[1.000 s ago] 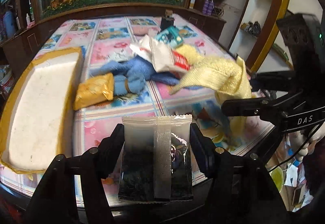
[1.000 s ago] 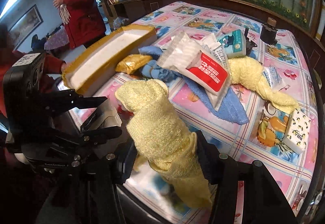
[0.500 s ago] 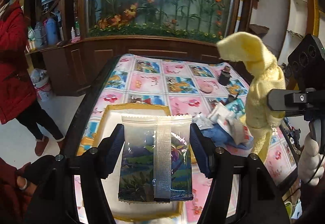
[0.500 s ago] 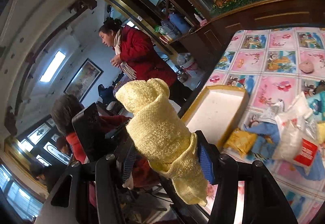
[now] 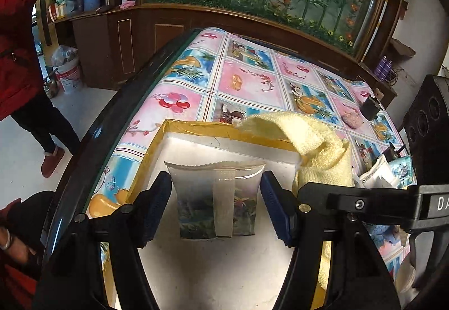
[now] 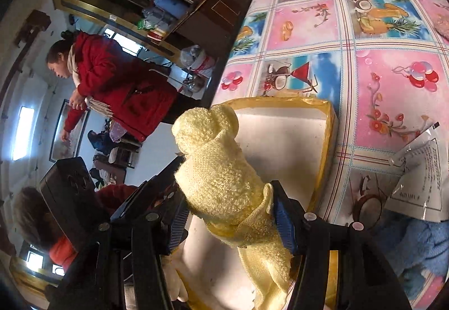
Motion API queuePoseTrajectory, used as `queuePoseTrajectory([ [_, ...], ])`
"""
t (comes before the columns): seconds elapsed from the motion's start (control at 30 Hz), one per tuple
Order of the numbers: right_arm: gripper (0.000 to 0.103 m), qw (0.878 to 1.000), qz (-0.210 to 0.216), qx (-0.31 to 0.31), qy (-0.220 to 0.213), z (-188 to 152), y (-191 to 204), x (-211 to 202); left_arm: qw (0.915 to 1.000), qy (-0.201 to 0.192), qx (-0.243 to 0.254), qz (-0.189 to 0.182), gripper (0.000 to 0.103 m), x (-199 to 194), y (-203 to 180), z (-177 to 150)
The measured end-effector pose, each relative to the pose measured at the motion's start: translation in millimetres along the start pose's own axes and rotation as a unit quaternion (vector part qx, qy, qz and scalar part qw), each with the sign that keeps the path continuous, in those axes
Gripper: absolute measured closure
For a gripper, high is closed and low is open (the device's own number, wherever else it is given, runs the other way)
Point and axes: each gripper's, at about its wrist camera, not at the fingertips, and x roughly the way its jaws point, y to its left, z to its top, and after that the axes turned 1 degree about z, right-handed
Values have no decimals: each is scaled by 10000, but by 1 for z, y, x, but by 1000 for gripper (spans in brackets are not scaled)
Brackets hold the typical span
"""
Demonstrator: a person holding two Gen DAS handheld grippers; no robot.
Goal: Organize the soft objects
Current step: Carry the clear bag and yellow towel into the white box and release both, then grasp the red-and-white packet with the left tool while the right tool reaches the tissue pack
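My left gripper (image 5: 215,204) is shut on a clear plastic snack packet (image 5: 216,197) with a dark printed lower half, held over the inside of the white foam box (image 5: 224,268) with yellow taped edges. My right gripper (image 6: 228,218) is shut on a rolled yellow towel (image 6: 216,172), which hangs over the same foam box (image 6: 283,147). In the left wrist view the yellow towel (image 5: 308,141) and the right gripper's black body (image 5: 378,203) sit just right of the packet.
The box sits at the corner of a table with a pink and blue patterned cloth (image 5: 252,79). A blue towel (image 6: 421,242) and a clear printed bag (image 6: 421,169) lie to the right. A person in a red coat (image 6: 118,85) stands beyond the table edge.
Both grippers have swung left from the pile of soft things to above the foam box, carrying the packet and the yellow towel. Both have dropped a little and rolled.
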Motion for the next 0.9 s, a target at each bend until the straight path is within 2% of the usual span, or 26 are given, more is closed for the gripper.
queuePoseTrajectory([
  [0.13,44,9988,-468,-152,-68,2,-7,7,9999,42,-89,61,37,6,3,1],
  [0.23,45,9978,-568,-314,-155,4,-5,7,9998,-18,-156,148,34,6,6,5],
  [0.33,36,9959,-750,-426,-286,5,-3,2,9995,-94,-209,205,30,2,8,8],
  [0.5,36,9968,-408,-348,-592,-1,-4,-29,9978,-347,10,564,30,-25,-3,8],
  [0.6,36,9941,-398,-520,-869,-8,5,-54,9932,-672,317,895,29,-52,-22,1],
  [0.67,34,9918,-390,-631,-1038,-18,9,-72,9893,-866,490,1063,22,-71,-36,-7],
  [0.77,31,9882,-403,-767,-1264,-35,13,-98,9864,-1055,600,1106,21,-95,-54,-20],
  [0.9,29,9825,-526,-926,-1530,-60,13,-133,9852,-1123,748,1060,21,-115,-77,-35],
])
